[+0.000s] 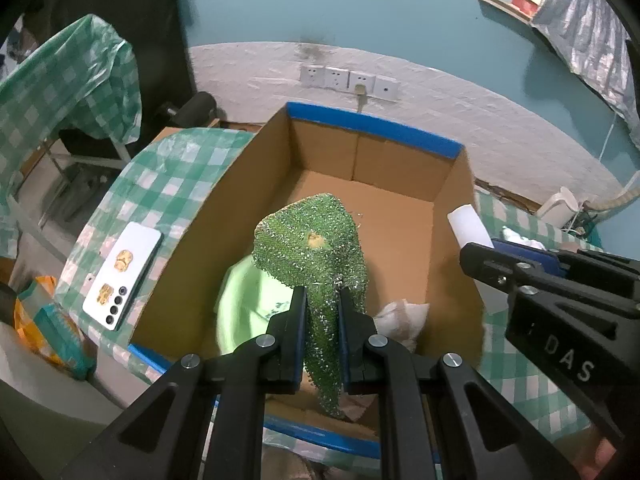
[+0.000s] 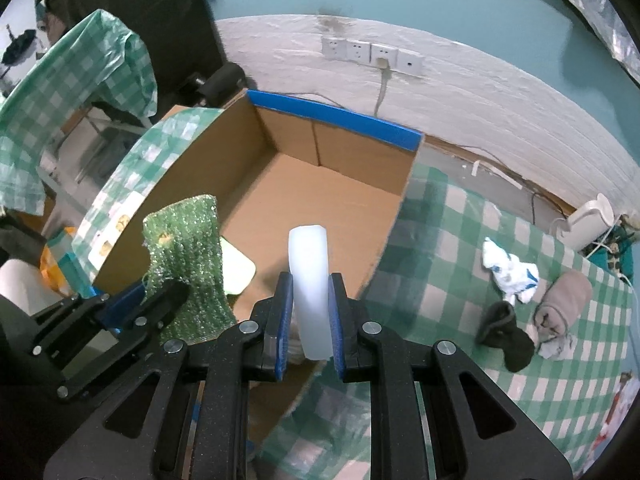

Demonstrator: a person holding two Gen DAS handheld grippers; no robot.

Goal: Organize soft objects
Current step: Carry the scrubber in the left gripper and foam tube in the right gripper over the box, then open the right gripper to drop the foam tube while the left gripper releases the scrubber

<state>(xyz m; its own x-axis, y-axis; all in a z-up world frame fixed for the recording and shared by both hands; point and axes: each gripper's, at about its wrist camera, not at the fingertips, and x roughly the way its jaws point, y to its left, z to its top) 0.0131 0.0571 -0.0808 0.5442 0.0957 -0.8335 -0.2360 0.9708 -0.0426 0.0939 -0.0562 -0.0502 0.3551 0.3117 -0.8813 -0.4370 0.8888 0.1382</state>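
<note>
- Left tongs (image 1: 322,304) clenched on a green glittery scouring cloth (image 1: 312,240): coarse, sparkly mesh, a small yellowish hole near its middle, upper part flopped open, tail hanging down between the pads.
- Cloth is held over the open brown cardboard box with blue-taped rims (image 1: 372,128), which sits on the table with the green-and-white checked cover (image 1: 176,160).
- Right tongs (image 2: 308,312) clenched on a white translucent foam strip (image 2: 309,264), smooth, standing upright, also over the box near its right wall.
- Left wrist view only: pale green soft pad (image 1: 244,304) and a crumpled beige cloth (image 1: 404,316) on the box floor; a white smartphone (image 1: 124,276) face down on the table left of the box.
- Right wrist view only: table right of the box carries a crumpled white-and-blue rag (image 2: 508,272), a rolled grey cloth (image 2: 564,304) and a dark sock (image 2: 506,332), close together; white kettle (image 2: 588,216) at the far edge.
- Both views: row of white wall sockets (image 2: 372,54) behind the box.
</note>
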